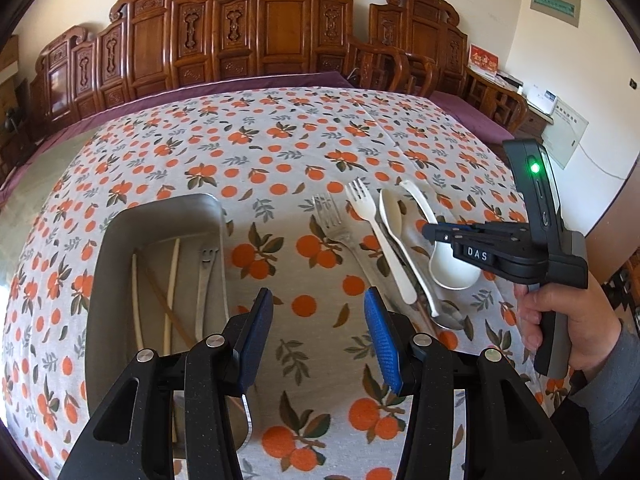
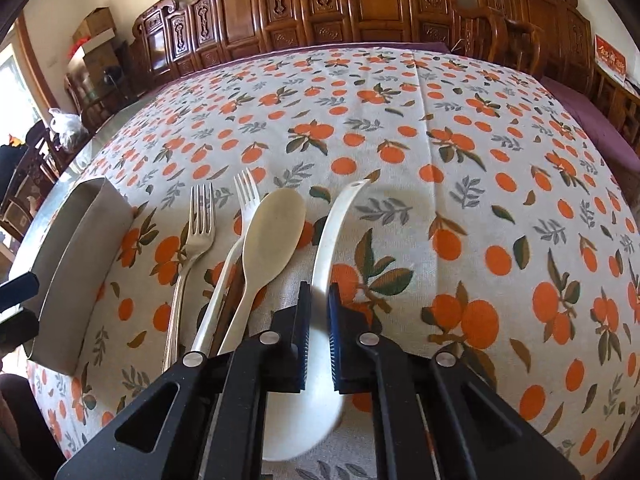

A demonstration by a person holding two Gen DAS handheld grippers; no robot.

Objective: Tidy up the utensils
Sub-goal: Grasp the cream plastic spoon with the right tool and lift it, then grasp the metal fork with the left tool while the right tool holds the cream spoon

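A metal tray (image 1: 160, 216) at the left holds chopsticks (image 1: 173, 276) and a smiley metal utensil (image 1: 205, 284); its corner shows in the right wrist view (image 2: 80, 256). On the cloth lie a metal fork (image 1: 332, 220) (image 2: 196, 236), a white plastic fork (image 1: 372, 224) (image 2: 240, 216), a beige spoon (image 1: 394, 220) (image 2: 272, 232) and a white ceramic soup spoon (image 1: 448, 268) (image 2: 336, 224). My left gripper (image 1: 318, 312) is open and empty above the cloth beside the tray. My right gripper (image 2: 319, 300) (image 1: 430, 232) is shut on the soup spoon's handle.
The table carries an orange-print cloth (image 1: 280, 152) over a purple cover. Carved wooden chairs (image 1: 280, 24) line the far edge. A side table with boxes (image 1: 540, 96) stands at the right.
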